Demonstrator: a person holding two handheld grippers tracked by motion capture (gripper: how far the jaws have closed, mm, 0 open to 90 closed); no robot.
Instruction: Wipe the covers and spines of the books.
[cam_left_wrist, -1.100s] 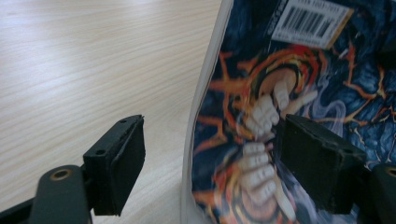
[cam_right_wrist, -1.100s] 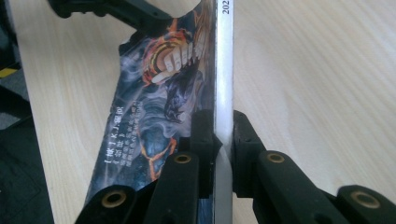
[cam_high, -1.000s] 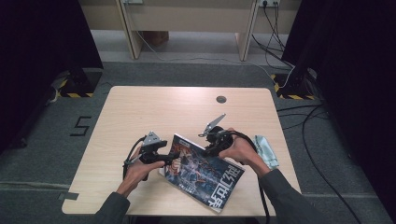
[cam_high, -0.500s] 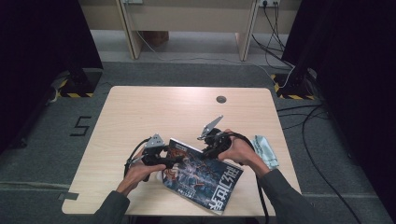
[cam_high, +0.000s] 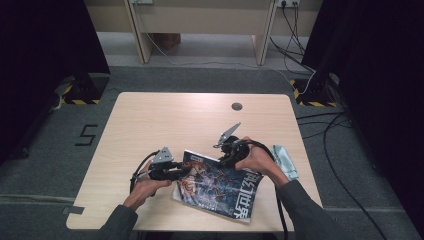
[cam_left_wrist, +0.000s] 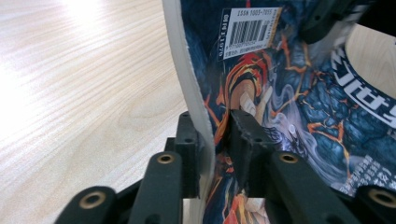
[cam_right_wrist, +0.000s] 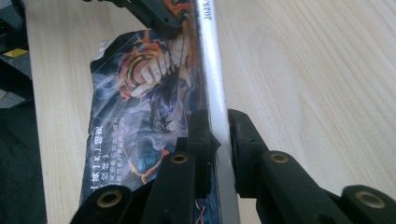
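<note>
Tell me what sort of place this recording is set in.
Probably a lab or studio set up for recording, not a home: a bare light wooden table stands on grey carpet, black curtains hang at both sides, and loose cables trail over the floor by yellow-and-black hazard tape.

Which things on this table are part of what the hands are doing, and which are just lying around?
In use:
magazine
left gripper, just closed on its edge
right gripper, clamped on its spine

Lying about:
folded greenish cloth
</note>
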